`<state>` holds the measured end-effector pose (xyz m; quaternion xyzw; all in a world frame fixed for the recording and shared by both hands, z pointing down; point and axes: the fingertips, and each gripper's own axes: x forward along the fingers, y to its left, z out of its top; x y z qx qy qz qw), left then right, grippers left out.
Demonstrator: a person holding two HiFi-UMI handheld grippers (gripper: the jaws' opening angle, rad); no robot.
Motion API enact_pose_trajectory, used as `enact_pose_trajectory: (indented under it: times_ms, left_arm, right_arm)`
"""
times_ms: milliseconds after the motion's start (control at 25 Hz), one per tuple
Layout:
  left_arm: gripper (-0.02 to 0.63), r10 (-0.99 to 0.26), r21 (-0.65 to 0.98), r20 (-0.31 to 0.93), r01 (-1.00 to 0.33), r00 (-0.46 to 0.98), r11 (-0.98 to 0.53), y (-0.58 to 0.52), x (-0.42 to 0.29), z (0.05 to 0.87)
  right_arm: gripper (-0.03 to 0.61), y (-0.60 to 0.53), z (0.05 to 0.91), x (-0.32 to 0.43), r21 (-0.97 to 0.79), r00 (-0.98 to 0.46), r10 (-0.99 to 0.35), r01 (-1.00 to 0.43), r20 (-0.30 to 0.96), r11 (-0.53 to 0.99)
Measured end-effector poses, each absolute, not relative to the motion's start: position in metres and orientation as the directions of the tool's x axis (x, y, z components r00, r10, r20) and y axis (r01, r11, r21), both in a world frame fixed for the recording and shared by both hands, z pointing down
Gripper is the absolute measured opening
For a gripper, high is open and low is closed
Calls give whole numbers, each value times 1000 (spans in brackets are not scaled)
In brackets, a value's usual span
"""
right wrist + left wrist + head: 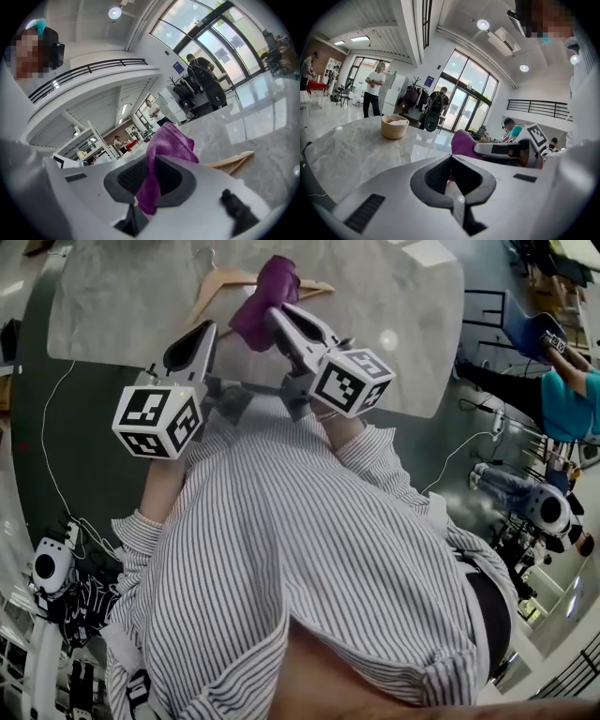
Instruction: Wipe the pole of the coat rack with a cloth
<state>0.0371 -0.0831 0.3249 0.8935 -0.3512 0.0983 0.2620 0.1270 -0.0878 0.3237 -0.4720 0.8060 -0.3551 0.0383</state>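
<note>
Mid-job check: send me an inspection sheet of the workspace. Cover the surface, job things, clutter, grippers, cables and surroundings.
Surface: marble table, mostly bare.
Job's things: purple cloth, held above the table; pole not made out in any view.
Clutter: wooden hanger lying on the table; round bowl standing further along it.
Grippers: right gripper shut on the cloth; left gripper shut, nothing between its jaws.
Cables: thin white cable on the floor beside the table.
Surroundings: open hall with glass doors; people standing in the background.
</note>
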Motion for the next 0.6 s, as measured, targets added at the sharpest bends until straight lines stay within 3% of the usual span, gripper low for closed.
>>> enact_pose_trajectory:
  times_ms: [600]
  left_arm:
    - [12,-523,376,434,-675,734,-635,-100,24,326]
  right_arm:
    - [55,-109,324,112,-638,-546,-788,-722,286,269]
